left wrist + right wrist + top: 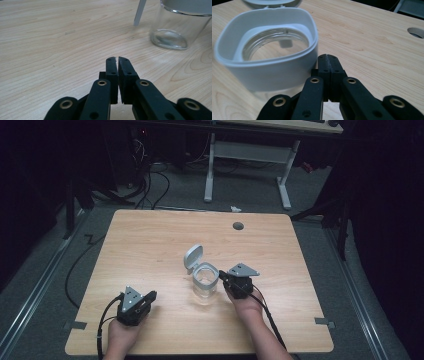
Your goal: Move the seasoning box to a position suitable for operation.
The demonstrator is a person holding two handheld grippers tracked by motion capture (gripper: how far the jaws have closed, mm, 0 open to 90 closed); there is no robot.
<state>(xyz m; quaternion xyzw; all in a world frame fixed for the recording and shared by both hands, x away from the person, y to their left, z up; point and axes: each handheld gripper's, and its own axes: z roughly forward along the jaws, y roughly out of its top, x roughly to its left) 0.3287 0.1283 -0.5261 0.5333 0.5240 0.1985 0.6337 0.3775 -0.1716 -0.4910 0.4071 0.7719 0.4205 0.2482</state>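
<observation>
Jar [204, 285] mid-frame, flip lid [193, 256] up | right gripper [223, 276] closed, empty, at its collar [274, 67] | left gripper [151, 295] nearly closed, empty, lower left | guessing lid-closing: push gently, brace the glass.

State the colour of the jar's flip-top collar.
Pale grey collar on the clear glass jar; right gripper view shows it best.

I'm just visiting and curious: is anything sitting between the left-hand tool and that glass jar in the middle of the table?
Nothing visible does. Bare wooden table lies between the left tool and the glass jar, whose grey lid is flipped open on the far side. The right tool is close by the jar's other side, out of that path.
</observation>
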